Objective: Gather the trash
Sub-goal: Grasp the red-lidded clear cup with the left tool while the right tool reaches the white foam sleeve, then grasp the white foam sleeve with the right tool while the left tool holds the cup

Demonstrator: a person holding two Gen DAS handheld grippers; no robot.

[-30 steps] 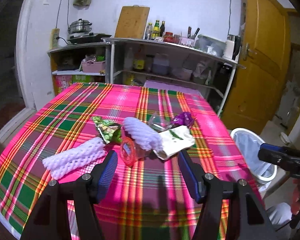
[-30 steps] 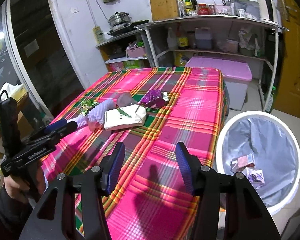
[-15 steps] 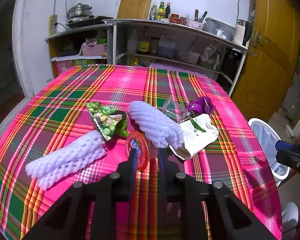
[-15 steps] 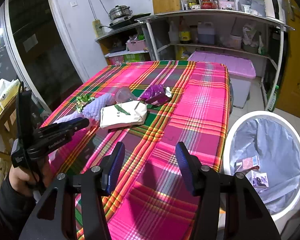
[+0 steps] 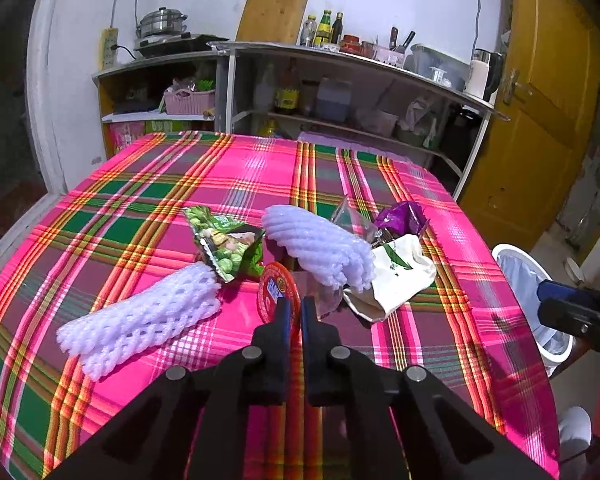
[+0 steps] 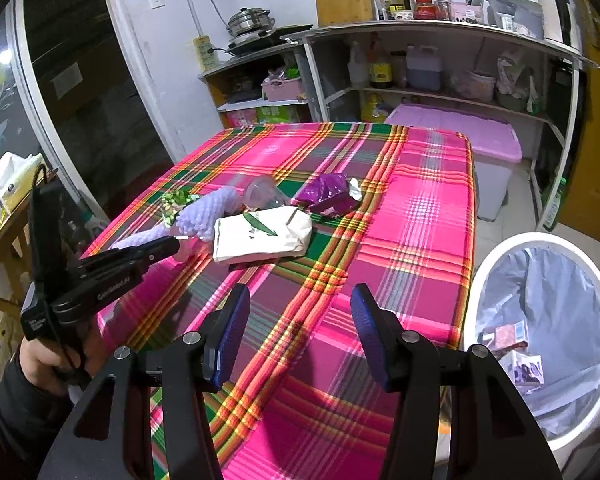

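My left gripper has closed since a second ago, now pinching the red-lidded cup's rim on the table. My right gripper hangs apart, empty. A few scraps lie in the bin; most trash remains.

Home kitchen: steamer pot, cutting board, sauce bottles.

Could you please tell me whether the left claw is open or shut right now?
Shut: the left claw has its two blue pads nearly together, pinching the edge of the red-lidded cup.
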